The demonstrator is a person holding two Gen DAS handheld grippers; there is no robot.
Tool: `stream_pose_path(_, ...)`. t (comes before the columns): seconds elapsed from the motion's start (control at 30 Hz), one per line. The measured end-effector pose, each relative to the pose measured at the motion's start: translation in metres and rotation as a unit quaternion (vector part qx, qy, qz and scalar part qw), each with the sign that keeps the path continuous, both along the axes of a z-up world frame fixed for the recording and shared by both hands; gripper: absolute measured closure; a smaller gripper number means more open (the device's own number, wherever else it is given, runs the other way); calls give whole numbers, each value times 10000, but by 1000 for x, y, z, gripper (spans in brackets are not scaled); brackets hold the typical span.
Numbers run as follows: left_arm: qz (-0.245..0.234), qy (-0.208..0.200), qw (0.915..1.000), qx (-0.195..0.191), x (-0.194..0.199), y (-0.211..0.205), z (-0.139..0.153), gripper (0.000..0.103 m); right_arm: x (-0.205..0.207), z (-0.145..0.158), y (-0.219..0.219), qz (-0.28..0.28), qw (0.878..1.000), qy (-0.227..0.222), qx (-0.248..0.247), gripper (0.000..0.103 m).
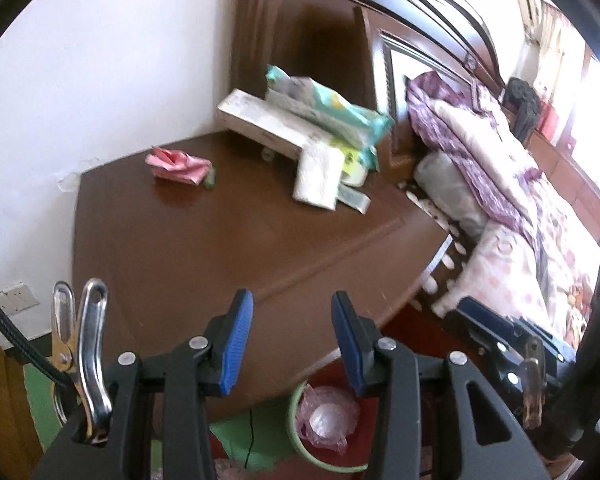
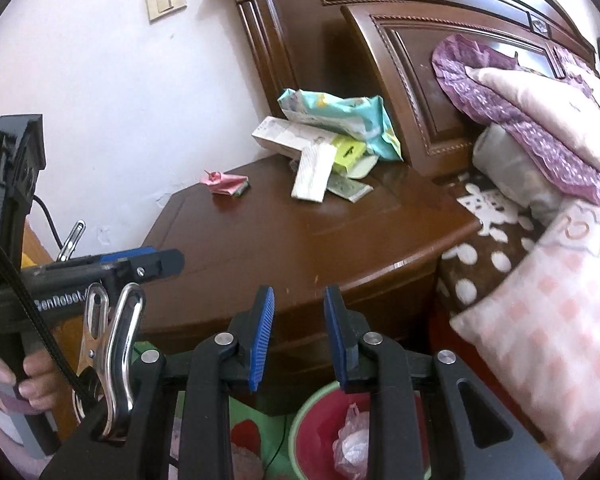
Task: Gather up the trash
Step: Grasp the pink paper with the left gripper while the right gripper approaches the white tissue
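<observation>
On the brown nightstand (image 1: 204, 264) (image 2: 284, 240) lies a crumpled pink wrapper (image 1: 178, 165) (image 2: 225, 183) near the wall. At the back sits a pile: a teal wipes pack (image 1: 332, 110) (image 2: 340, 118), a long white box (image 1: 260, 122) (image 2: 284, 136) and a white tissue pack (image 1: 318, 178) (image 2: 312, 176). A green bin (image 1: 300, 432) (image 2: 300, 436) on the floor holds a crumpled plastic bag (image 1: 326, 420) (image 2: 352, 440). My left gripper (image 1: 292, 338) hangs open and empty above the nightstand's front edge. My right gripper (image 2: 299, 334) is likewise open and empty.
A bed with a purple-and-cream quilt (image 1: 492, 148) (image 2: 540, 112) and a pink pillow (image 2: 548, 320) lies to the right, against a carved wooden headboard (image 2: 420, 80). White wall to the left. A hand holds the left gripper's body (image 2: 32, 292) at the left of the right wrist view.
</observation>
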State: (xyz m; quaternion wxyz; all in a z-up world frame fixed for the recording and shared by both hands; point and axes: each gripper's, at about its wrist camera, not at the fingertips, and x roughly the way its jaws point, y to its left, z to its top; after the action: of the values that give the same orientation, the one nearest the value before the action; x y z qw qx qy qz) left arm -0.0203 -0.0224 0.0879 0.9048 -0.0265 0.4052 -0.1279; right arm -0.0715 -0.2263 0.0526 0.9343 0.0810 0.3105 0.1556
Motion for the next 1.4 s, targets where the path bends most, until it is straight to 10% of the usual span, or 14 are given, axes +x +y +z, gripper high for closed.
stream_pose_path(0.83,967,266,9947,-213,164,62,9,50,94,-3,20,258,9996,33,102,71)
stream_pose_path(1.4,1446,908,9851,220,260,63,-50,37,154,-13,17,186,9985,41,516,65)
